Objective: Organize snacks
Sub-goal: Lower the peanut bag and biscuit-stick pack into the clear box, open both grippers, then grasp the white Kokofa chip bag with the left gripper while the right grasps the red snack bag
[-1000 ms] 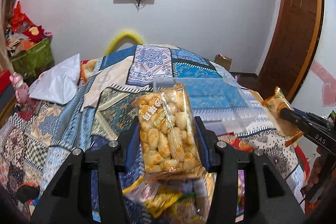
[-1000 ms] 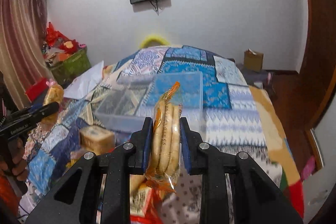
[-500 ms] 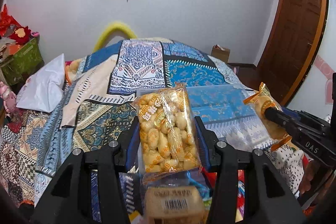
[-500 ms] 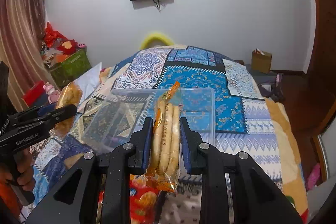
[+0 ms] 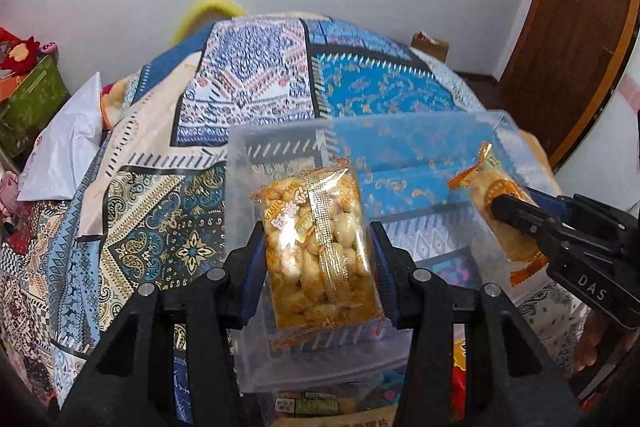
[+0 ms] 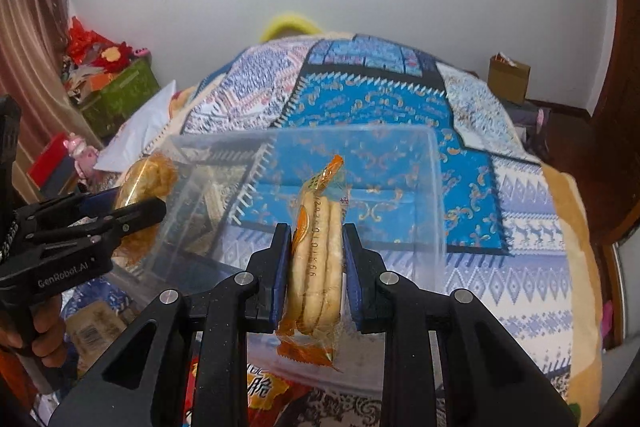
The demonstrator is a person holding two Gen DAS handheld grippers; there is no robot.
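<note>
Patterned bedspread (image 5: 248,95) blurs behind clear bin (image 5: 280,147).

"DAS" stands in white on the right claw (image 5: 516,217) body in the left wrist view. "GenRobot.AI" is printed on the left claw (image 6: 136,211) body. The cracker packet (image 6: 318,263) bears a stamped number, partly legible, ending "01 K66".

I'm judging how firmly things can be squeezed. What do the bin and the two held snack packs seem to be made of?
Bin: likely rigid clear plastic; the quilt shows through its glossy walls.
Left tongs' pack: thin glossy film, crinkled, with highlights over puffed pieces.
Right tongs' pack: similar clear film with serrated orange ends, around flat crackers.
</note>
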